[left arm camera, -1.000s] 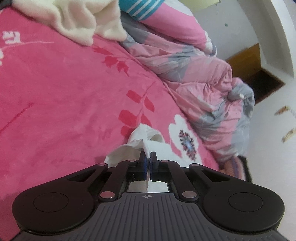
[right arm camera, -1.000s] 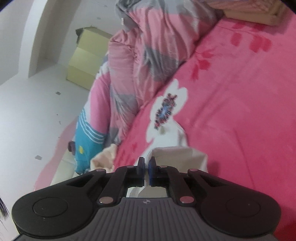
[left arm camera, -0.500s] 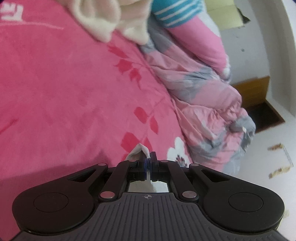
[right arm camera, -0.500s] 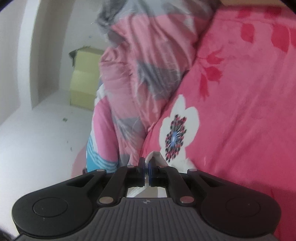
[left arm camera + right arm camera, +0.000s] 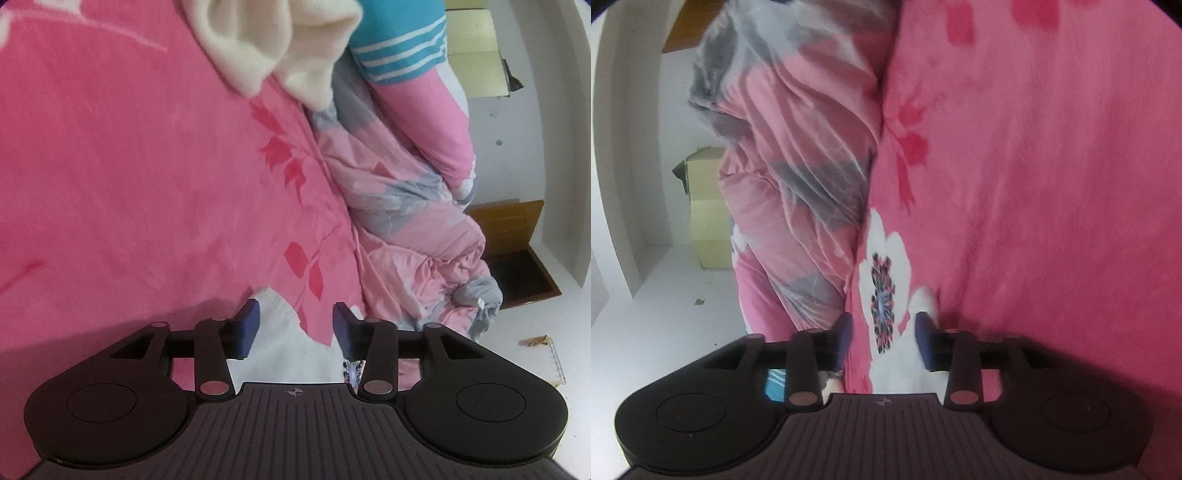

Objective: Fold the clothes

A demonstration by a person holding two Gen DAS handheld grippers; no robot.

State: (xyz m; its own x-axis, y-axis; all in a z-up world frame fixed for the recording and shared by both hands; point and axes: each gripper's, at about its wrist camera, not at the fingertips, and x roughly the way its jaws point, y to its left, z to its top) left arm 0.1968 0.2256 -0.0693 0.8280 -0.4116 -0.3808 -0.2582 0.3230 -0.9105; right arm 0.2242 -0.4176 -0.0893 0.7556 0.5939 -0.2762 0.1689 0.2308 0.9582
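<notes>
Left wrist view: left gripper (image 5: 295, 330) is spread wide, nothing held; white garment (image 5: 284, 354) lies beneath on pink bedspread (image 5: 129, 184). Right gripper (image 5: 884, 338) likewise parted, empty. Cloth judged light, limp, non-slippery; best pinched at an edge or corner.

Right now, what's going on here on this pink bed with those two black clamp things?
A person is folding clothes on a pink bedspread with a handheld gripper in each hand. Both the left gripper and the right gripper are open. A white garment lies on the bed under them, gripped by neither. A cream garment lies further up the bed, beside a rumpled quilt.
</notes>
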